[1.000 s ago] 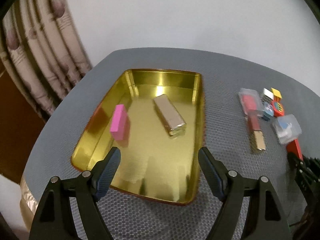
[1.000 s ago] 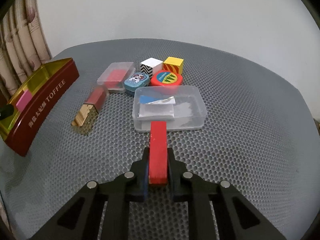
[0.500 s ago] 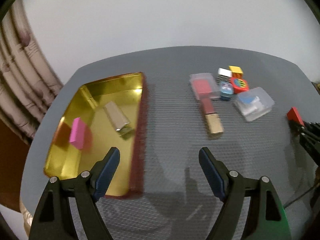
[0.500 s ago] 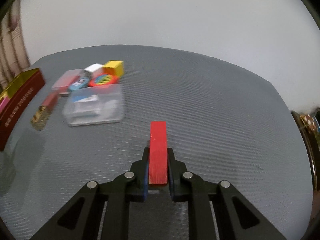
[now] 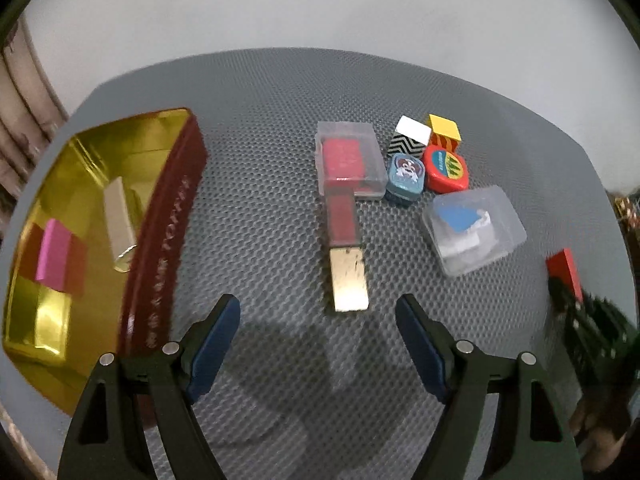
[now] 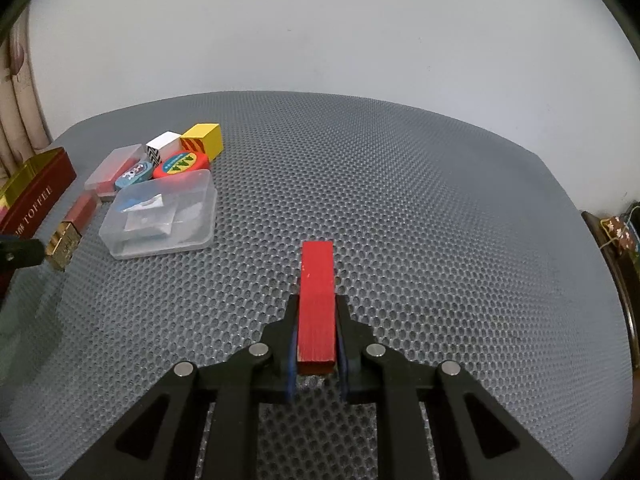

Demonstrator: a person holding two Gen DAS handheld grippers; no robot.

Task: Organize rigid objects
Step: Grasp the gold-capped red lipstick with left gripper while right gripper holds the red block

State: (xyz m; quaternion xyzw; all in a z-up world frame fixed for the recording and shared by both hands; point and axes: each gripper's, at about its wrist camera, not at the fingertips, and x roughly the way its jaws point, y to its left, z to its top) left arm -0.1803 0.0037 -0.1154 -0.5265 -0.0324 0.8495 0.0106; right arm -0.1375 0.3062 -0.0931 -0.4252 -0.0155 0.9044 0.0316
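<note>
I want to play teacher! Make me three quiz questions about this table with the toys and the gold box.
1. True or false: the right claw is shut on the red block.
2. What lies in the gold tin? A) pink block and gold bar B) yellow cube C) nothing
3. Fill in: the left claw is ____ and holds nothing.

Key: 1 true. 2 A; the yellow cube sits on the grey mat. 3 open.
</note>
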